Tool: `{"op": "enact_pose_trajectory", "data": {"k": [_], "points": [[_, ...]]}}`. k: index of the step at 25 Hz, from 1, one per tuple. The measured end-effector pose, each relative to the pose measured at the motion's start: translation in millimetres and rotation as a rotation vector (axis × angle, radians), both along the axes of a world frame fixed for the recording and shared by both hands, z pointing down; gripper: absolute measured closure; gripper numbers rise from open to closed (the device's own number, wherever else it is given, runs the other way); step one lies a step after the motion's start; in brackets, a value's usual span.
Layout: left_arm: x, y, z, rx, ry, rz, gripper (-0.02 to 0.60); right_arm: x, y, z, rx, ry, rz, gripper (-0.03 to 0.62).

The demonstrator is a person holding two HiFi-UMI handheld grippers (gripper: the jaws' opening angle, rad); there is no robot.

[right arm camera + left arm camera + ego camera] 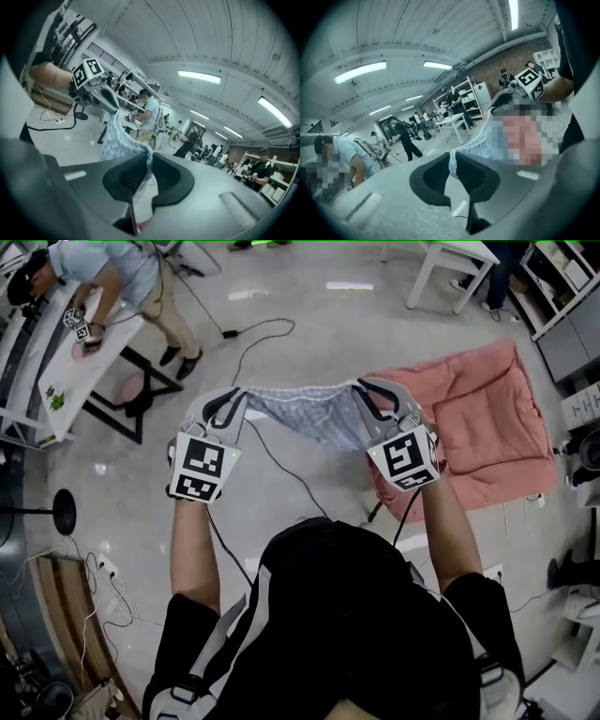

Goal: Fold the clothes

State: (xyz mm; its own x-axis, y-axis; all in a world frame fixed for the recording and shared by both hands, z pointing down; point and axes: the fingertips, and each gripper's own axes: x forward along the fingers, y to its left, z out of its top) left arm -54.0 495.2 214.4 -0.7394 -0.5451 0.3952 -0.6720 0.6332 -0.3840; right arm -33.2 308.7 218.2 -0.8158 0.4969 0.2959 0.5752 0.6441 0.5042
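The grey polished floor (309,296) fills most of the head view and lies open to the left of the pink mat (487,409), a wide bare stretch. The pink mat is spread flat on the floor. Its left edge is rumpled, and its far corner points toward a white table (459,263) standing just beyond it.

Well left of the mat, across the open floor, a long white tabletop (47,371) runs along the picture's edge. A person (117,268) in a pale blue shirt leans over it.

The garment (300,413), a pale blue-and-white checked cloth, is up in the air just left of the mat, stretched sideways between the two grippers. Its top edge sags in a shallow curve between them and the rest hangs below. In the head view its right end overlaps the mat's left edge.

The right hand-held gripper (361,390), the one nearer the mat, has its jaws pressed together on one top corner of the garment, and a fold of cloth comes out between its pads. The left hand-held gripper (239,397), farther from the mat, pinches the opposite top corner the same way.

A thin black cable (258,329) loops over the floor left of the mat, beyond the garment.
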Motion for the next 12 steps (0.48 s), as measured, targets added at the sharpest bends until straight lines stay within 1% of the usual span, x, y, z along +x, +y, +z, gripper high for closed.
{"op": "enact_pose_trajectory", "data": {"k": [3, 6, 9, 12], "points": [[-2.5, 28.6, -2.6, 0.024, 0.004, -0.057, 0.543, -16.3, 27.2, -10.8, -0.025, -0.003, -0.041, 0.554], [-1.7, 68.6, -7.2, 0.068, 0.005, -0.134, 0.544, -28.7, 68.8, -22.6, -0.047, -0.023, -0.127, 0.554], [3.2, 110.9, -9.7, 0.062, -0.002, -0.214, 0.543, -37.4, 111.2, -21.7, -0.076, -0.010, -0.204, 0.554], [7.8, 144.8, -16.0, 0.061, -0.018, -0.269, 0.543, -40.5, 146.4, -19.2, -0.123, 0.017, -0.253, 0.554]]}}
